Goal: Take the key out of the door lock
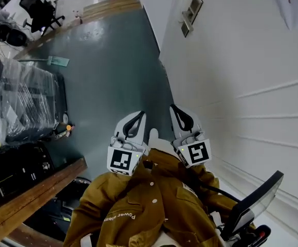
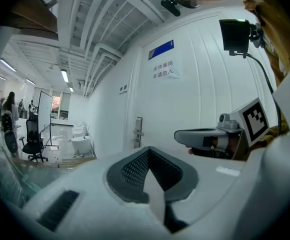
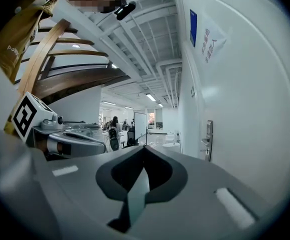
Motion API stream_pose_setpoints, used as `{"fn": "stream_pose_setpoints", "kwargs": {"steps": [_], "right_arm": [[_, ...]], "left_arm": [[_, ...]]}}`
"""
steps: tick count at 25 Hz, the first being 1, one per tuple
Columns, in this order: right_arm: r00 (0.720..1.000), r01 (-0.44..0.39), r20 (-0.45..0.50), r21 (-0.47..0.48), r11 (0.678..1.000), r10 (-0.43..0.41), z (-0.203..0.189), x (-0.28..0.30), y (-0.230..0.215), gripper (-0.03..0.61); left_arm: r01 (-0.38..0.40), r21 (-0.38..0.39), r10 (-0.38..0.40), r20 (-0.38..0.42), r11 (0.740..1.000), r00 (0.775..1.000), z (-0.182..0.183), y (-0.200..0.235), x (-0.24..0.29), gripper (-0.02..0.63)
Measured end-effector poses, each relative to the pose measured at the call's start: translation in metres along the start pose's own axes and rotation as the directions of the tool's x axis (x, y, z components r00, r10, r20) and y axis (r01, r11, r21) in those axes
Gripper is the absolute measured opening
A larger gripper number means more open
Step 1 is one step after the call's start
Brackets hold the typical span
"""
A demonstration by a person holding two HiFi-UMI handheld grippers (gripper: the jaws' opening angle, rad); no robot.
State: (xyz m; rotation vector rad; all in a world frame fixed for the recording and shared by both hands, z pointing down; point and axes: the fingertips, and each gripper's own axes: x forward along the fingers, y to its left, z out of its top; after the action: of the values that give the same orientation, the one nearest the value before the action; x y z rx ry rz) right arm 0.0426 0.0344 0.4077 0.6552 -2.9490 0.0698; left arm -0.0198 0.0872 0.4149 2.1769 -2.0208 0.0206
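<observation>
The door lock [image 1: 190, 15], a metal plate with a lever handle, sits on the white door far ahead at the upper right of the head view. It shows small in the left gripper view [image 2: 138, 132] and in the right gripper view [image 3: 208, 140]. A key is too small to make out. My left gripper [image 1: 140, 115] and right gripper [image 1: 173, 108] are held side by side close to my chest, well short of the door. Both point forward, are shut and hold nothing. The left gripper's closed tips [image 2: 149, 150] and the right gripper's closed tips [image 3: 145, 149] fill the bottom of their own views.
A plastic-wrapped black machine [image 1: 20, 102] and a wooden bench edge [image 1: 31, 194] stand on the left. A grey-green floor [image 1: 113, 71] runs ahead along the white wall [image 1: 252, 76]. A black screen on a stand [image 1: 252, 202] is at my lower right. Office chairs [image 1: 38, 6] stand far back.
</observation>
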Motion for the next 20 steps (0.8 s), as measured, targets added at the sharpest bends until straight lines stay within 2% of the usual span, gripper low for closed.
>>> {"fn": "stream_pose_setpoints", "kwargs": {"steps": [2,7,10,14,20], "right_arm": [[1.0,0.015,-0.016,0.02,1.0,-0.015,-0.001,0.03,-0.019,0.006],[0.997,0.055,-0.048,0.052,0.997,-0.052,-0.009,0.115,-0.061,0.006],[0.996,0.089,-0.02,0.058,0.994,-0.088,0.006,0.171,-0.082,0.006],[0.989,0.148,-0.027,0.068,0.987,-0.146,0.025,0.231,-0.102,0.006],[0.972,0.232,-0.042,0.024,0.973,-0.23,0.036,0.278,-0.136,0.008]], "left_arm": [[0.008,-0.007,-0.008,-0.052,1.0,0.999,-0.002,0.025,0.028,-0.002],[0.08,-0.008,-0.08,-0.057,0.997,0.995,-0.004,0.085,0.115,-0.002],[0.118,-0.025,-0.119,-0.073,0.993,0.99,0.004,0.129,0.157,-0.002],[0.16,-0.026,-0.162,-0.066,0.987,0.985,0.033,0.186,0.197,-0.002],[0.201,-0.034,-0.203,-0.064,0.979,0.977,0.046,0.227,0.237,-0.002]]}}
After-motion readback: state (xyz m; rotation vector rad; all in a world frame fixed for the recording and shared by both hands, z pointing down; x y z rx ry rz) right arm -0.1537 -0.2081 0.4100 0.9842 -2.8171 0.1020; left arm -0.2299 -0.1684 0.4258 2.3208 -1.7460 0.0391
